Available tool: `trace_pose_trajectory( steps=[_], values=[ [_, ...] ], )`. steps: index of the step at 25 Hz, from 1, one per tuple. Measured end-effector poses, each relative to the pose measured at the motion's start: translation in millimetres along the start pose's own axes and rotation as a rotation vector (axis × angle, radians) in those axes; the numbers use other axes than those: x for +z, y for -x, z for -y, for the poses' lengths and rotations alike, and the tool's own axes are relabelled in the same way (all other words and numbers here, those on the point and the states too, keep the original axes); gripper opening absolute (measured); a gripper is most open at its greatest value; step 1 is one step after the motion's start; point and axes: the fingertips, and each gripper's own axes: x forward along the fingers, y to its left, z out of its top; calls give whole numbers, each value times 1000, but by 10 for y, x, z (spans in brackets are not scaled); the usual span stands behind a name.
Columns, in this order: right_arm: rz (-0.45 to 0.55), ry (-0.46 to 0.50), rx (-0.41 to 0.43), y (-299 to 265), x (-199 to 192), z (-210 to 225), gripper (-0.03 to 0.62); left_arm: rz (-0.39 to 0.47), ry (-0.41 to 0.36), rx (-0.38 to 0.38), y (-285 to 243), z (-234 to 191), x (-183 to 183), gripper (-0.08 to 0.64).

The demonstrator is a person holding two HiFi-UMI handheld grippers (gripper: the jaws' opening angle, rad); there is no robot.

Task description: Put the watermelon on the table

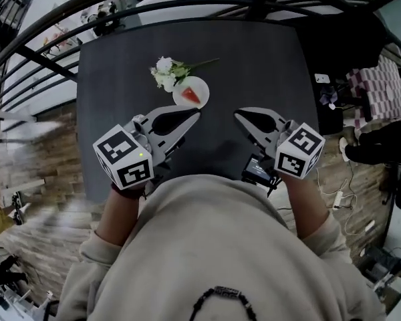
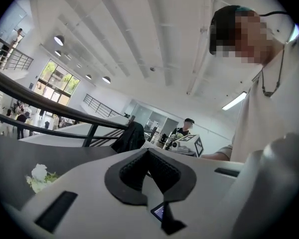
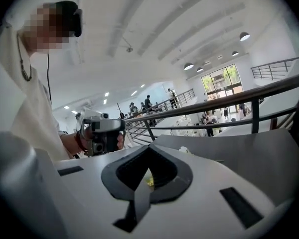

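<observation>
A red watermelon slice (image 1: 191, 96) lies on a small white plate (image 1: 202, 84) in the middle of the dark table (image 1: 254, 65). A sprig of white flowers (image 1: 167, 72) rests against the plate's far left side. In the head view both grippers hover over the table's near part, short of the plate. My left gripper (image 1: 196, 114) points toward the plate with its jaws together and nothing between them. My right gripper (image 1: 238, 112) is likewise shut and empty. The left gripper view shows its closed tips (image 2: 148, 151) and the flowers (image 2: 40, 177). The right gripper view shows closed tips (image 3: 150, 147).
A black railing (image 1: 47, 62) curves round the table's far and left sides. A seat with checked cloth (image 1: 377, 89) and cables on the wooden floor lie to the right. A small black device (image 1: 257, 168) sits by the table's near edge.
</observation>
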Motion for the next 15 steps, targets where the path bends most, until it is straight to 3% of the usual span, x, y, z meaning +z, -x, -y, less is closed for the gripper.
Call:
trace_pose_trajectory(
  steps=[7,11,15],
  values=[
    [98,-18,32,173,201,-362,14,-25,-38,-88,-205,97,54,2],
    [133,8,31,240,317,-454,14,-4,-44,-91,-126,63,105,2],
    [124,-4,31,252,177,-471,14,-12,-27,-91,-107,74,-58,2]
  ],
)
